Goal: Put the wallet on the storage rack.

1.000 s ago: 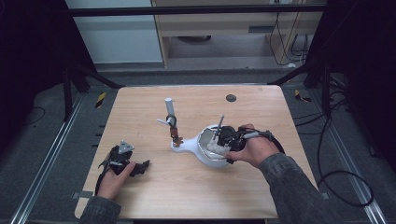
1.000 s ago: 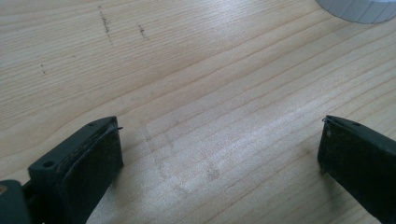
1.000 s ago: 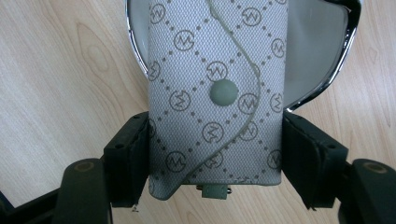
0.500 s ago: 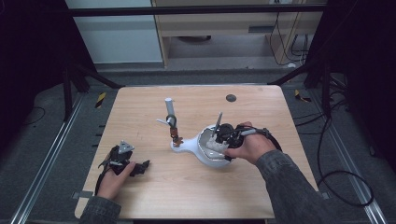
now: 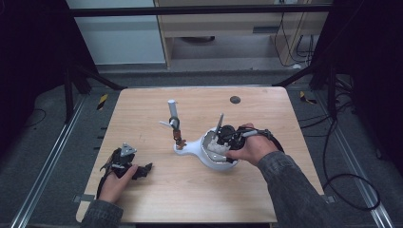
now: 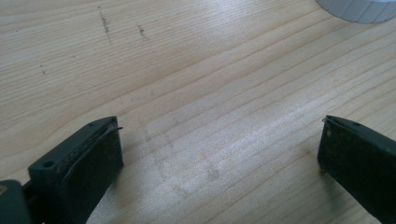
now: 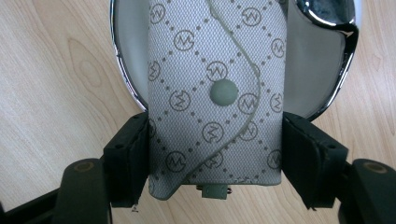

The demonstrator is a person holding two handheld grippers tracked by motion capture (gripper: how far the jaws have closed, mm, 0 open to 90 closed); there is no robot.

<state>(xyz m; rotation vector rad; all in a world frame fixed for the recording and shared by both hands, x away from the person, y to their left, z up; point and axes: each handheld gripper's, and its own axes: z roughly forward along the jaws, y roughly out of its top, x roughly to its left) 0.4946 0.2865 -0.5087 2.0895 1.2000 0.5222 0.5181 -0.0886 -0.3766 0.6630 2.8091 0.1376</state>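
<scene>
- Little differs from the earlier frames: the right hand sits a touch nearer the white dish, the left hand lies where it did, and the things on the table have kept their places.
- Left gripper [image 5: 145, 169], nearest the table's front edge, rests low on the pale wooden table [image 5: 199, 199] in the person's left hand [image 5: 116, 183], forearm coming in from the bottom; its grey three-cornered plate faces up.
- In the left gripper view its two black jaws stand wide apart with bare wood grain between them, released and holding nothing; the curved white edge of a ribbed round thing [image 6: 359, 8] shows at the top right corner.
- Right hand [image 5: 252, 149] reaches in from the lower right, sleeve dark grey, knuckles towards the table's middle, with the right gripper [image 5: 219, 142] angled down into the white teardrop-shaped dish with a chrome rim [image 5: 190, 146].
- In the right gripper view the jaws are clenched on a grey woven fabric pouch with a snap button [image 7: 217, 93], one pad on each of its sides, the pouch lying over the dish's white hollow [image 7: 308, 70].
- Pouch fabric bears a repeated ringed monogram that reads like an M or W, set in a diamond lattice of dots; no other writing is legible.
- Behind the dish's narrow end stands a slim upright grey stand with a white cylindrical top [image 5: 173, 116], just beside the dish.
- Farther back, near the far edge, lies a small dark round disc [image 5: 235, 99], well apart from the rest.
</scene>
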